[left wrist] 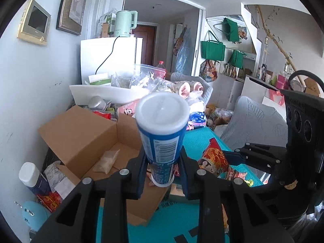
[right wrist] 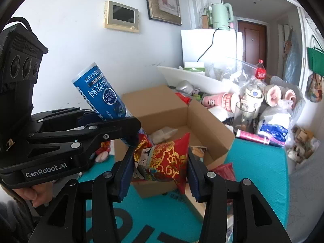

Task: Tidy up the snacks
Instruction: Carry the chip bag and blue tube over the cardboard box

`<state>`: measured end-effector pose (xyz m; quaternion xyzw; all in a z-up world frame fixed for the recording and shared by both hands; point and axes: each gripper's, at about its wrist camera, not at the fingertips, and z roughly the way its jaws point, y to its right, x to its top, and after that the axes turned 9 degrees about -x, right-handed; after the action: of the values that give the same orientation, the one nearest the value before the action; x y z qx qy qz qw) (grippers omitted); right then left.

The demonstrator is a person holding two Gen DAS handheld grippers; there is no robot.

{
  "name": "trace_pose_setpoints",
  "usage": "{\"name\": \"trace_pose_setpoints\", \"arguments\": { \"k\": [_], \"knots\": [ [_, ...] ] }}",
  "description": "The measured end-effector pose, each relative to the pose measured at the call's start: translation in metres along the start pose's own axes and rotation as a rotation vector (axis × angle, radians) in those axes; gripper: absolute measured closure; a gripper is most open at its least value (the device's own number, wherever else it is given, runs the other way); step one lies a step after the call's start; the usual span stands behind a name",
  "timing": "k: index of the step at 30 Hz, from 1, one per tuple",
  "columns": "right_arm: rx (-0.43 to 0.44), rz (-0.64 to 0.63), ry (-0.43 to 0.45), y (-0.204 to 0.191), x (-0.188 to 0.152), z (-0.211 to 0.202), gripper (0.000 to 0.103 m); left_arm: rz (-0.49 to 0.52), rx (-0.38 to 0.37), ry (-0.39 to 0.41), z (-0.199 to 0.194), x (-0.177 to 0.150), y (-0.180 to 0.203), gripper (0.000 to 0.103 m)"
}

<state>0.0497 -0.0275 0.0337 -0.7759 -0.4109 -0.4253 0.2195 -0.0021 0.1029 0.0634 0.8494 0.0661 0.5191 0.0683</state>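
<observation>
My left gripper is shut on a blue snack canister with a white lid, held tilted above the near edge of an open cardboard box. It also shows in the right wrist view, held by the left gripper. My right gripper is shut on a red and gold snack bag, held over the front of the box. The bag also shows in the left wrist view. A small pale packet lies inside the box.
The box sits on a teal mat. Behind it stand a white tray with plastic bags, pink cups, a glass and plush toys. A white-capped bottle stands left by the wall. A grey cushion lies right.
</observation>
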Motion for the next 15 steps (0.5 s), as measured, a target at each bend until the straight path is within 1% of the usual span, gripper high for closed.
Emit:
{"name": "trace_pose_setpoints", "arguments": {
  "k": [3, 7, 11, 15],
  "knots": [
    [-0.025, -0.008, 0.016, 0.004, 0.016, 0.016, 0.056, -0.012, 0.039, 0.028, 0.009, 0.014, -0.017, 0.076],
    [-0.032, 0.025, 0.026, 0.014, 0.035, 0.041, 0.056, -0.042, 0.082, 0.041, 0.025, 0.025, -0.043, 0.076],
    [-0.046, 0.054, 0.022, 0.024, 0.048, 0.070, 0.056, -0.075, 0.114, 0.037, 0.044, 0.029, -0.067, 0.076],
    [-0.042, 0.078, 0.002, 0.029, 0.054, 0.096, 0.056, -0.096, 0.136, 0.002, 0.066, 0.027, -0.084, 0.076]
  ]
}}
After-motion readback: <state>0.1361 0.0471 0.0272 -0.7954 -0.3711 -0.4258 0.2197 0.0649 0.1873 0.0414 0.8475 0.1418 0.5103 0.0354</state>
